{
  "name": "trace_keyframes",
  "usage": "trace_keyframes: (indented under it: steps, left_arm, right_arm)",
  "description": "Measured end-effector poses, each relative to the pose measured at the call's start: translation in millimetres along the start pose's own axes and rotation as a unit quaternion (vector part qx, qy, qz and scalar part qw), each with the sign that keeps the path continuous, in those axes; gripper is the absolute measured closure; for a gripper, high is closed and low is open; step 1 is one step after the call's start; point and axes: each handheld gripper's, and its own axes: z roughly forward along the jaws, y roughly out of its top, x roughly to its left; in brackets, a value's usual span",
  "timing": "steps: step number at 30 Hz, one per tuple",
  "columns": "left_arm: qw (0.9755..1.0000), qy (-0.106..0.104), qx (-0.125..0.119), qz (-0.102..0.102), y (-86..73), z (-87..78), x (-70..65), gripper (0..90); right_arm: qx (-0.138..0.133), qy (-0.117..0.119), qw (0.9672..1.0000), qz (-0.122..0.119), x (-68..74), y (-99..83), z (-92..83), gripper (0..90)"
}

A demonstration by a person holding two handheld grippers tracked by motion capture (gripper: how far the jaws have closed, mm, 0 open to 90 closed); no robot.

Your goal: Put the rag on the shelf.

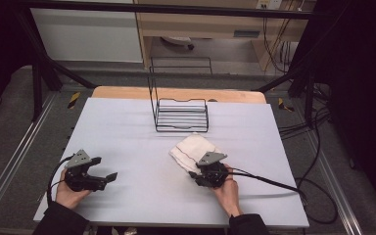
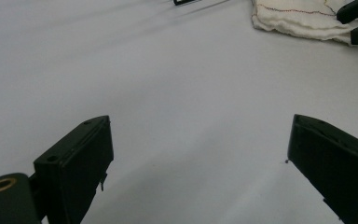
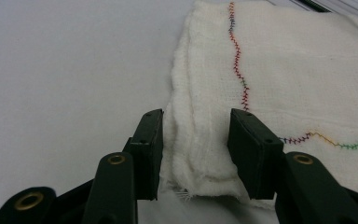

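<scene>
Already straddling folded white stitched cloth's [image 3: 279, 70] near corner with right gripper [image 3: 193, 154], not yet clenched, for lifting; left gripper [image 2: 198, 163] released, idle.

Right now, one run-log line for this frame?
left gripper: open, idle on table | right gripper: straddling cloth corner, not yet clamped | wire rack: behind cloth

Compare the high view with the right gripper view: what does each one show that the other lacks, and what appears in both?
High view alone: the black wire rack, the left tongs standing open over bare table, and both of the person's hands.

Right gripper view alone: multicoloured zigzag stitching on the cloth, and its layered corner lying between the two pads.

Both: the folded white cloth and the right tongs at its near edge.
</scene>
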Motion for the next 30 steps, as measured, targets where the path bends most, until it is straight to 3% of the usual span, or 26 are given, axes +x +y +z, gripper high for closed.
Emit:
trace_keyframes:
  steps: [5, 10, 15, 26, 30]
  left_arm:
    - [1.0000, 0.000, 0.000, 0.000, 0.0, -0.1, 0.1, 6.8]
    - [1.0000, 0.000, 0.000, 0.000, 0.0, 0.0, 0.0, 6.8]
    - [1.0000, 0.000, 0.000, -0.001, -0.1, 0.0, 0.2, 6.8]
    - [1.0000, -0.002, -0.001, -0.002, -0.1, -0.2, 0.3, 6.9]
    - [1.0000, -0.001, -0.001, -0.002, -0.1, -0.5, 0.6, 6.9]
  right_arm:
    - [0.017, -0.025, 0.9992, -0.025, 4.5, 3.5, 1.4, 61.9]
    - [0.026, -0.036, 0.9987, -0.024, 6.1, 5.8, 2.0, 66.1]
    - [0.030, -0.046, 0.9982, -0.026, 5.1, 6.5, 1.9, 76.5]
    - [0.032, -0.043, 0.9982, 0.026, 2.5, 10.1, 0.1, 82.7]
    - [0.027, -0.013, 0.9986, 0.043, 5.5, 10.9, -0.8, 83.0]
